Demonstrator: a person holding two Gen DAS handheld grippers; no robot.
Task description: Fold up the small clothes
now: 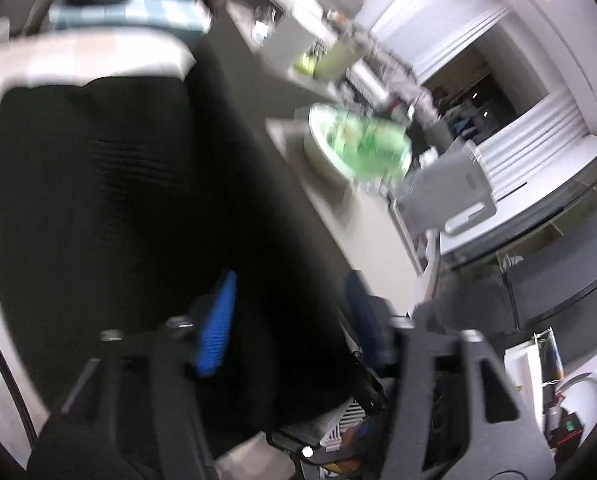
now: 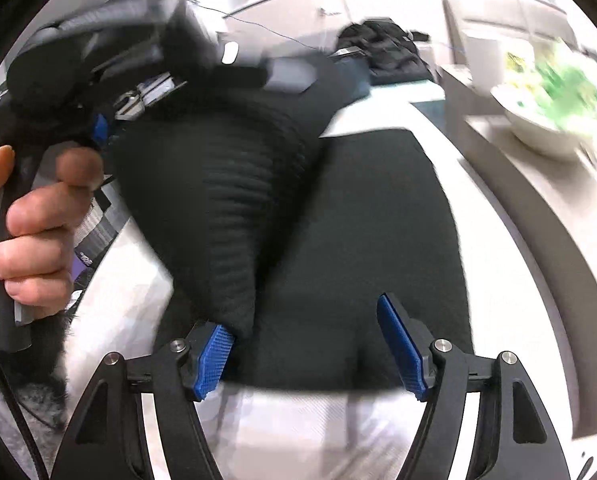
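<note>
Left wrist view, heavy motion blur: left claw (image 1: 290, 324) released, blue pads (image 1: 214, 328) standing apart with nothing pinched between them. Black ribbed garment (image 1: 98, 184) spread on the white table (image 1: 78, 56) directly beneath and ahead of the claw, filling most of the field. Ahead and to the right of the claw, a white bowl (image 1: 326, 152) with green contents on a grey counter; further right, a grey device, detail lost to blur. Right wrist view: right claw (image 2: 310, 344) released, pads wide apart. The black garment (image 2: 370, 240) lies flat on the white table (image 2: 494, 240) between and ahead of the pads; a raised fold of it (image 2: 206, 200) tapers down to the left-side pad (image 2: 214, 360), touching its tip, not clamped. Up and left of this claw, a hand (image 2: 34, 232) grips the handle of the other gripper. Ahead right, the white bowl (image 2: 538, 128), blurred. A dark bag (image 2: 386, 44) sits far ahead.
</note>
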